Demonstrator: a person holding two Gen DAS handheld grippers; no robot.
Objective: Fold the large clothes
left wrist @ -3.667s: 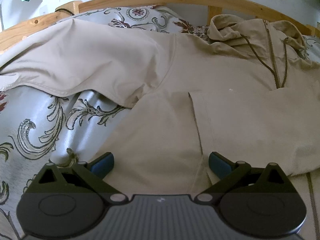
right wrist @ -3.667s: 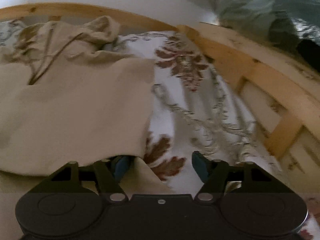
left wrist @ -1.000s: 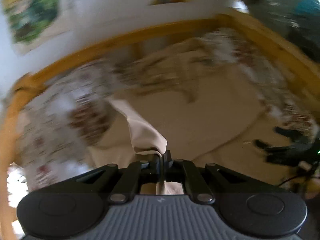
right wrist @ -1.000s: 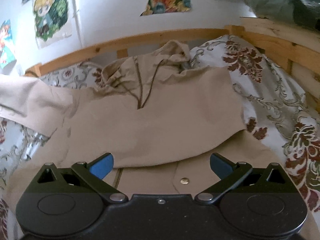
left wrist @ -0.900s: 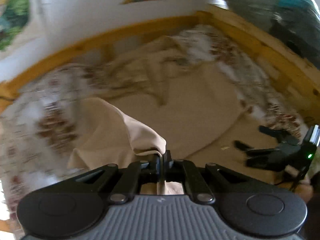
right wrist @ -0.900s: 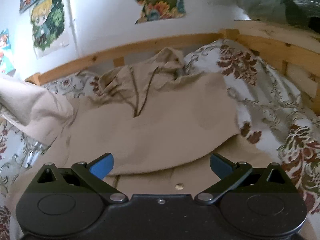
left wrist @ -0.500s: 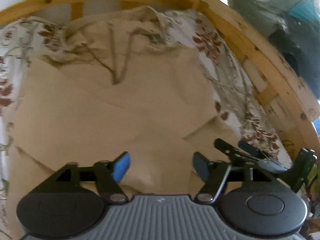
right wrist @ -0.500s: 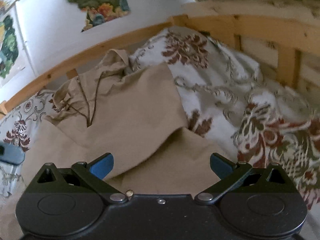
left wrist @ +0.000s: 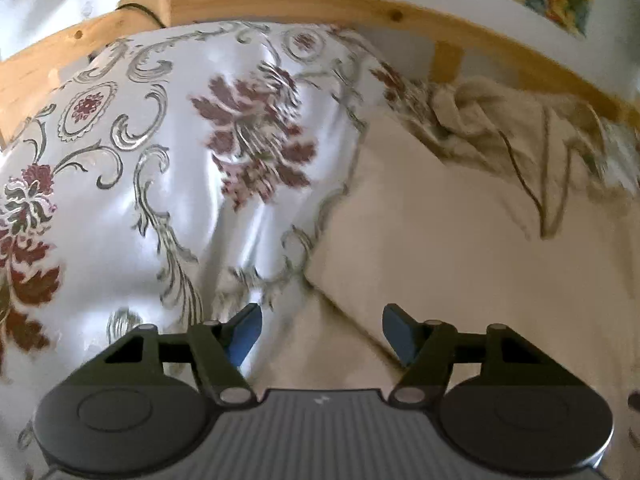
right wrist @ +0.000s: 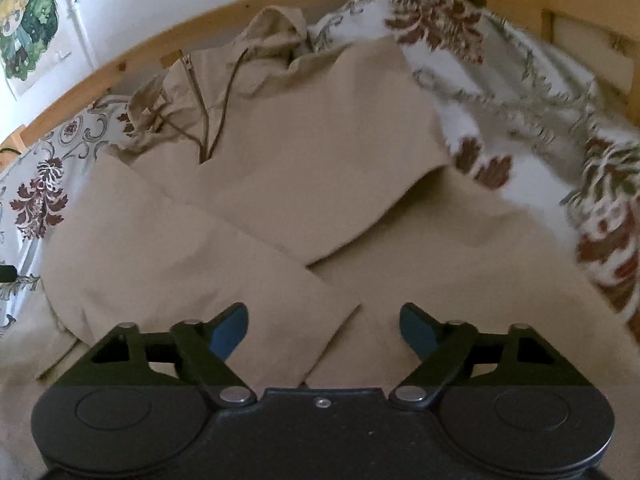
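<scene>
One beige hooded jacket is spread face-up on a floral bedspread inside a wooden bed frame, with its hood bunched against the headboard rail. Two sleeves are seen folded inward across the chest in the right wrist view: the left sleeve is laid diagonally from the shoulder toward the middle, and the right sleeve is crossed toward it from the other side, so that the two lie close together near the centre. This arrangement is judged to serve the fold: with the sleeves gathered onto the body, a narrower block is left to be doubled over.

The left gripper is held low at the jacket's left edge, where the folded shoulder meets the bedspread; its two blue-tipped fingers are spread apart and nothing is gripped between them. The right gripper is poised over the lower body of the jacket, just behind the end of the left sleeve; its fingers too are parted and empty. Two drawstrings are seen trailing from the hood beside one zip.

Both sleeve folds are judged complete, and the lengthwise fold of the body is judged not yet begun. On the wall, parts of two posters are visible in the right wrist view.
</scene>
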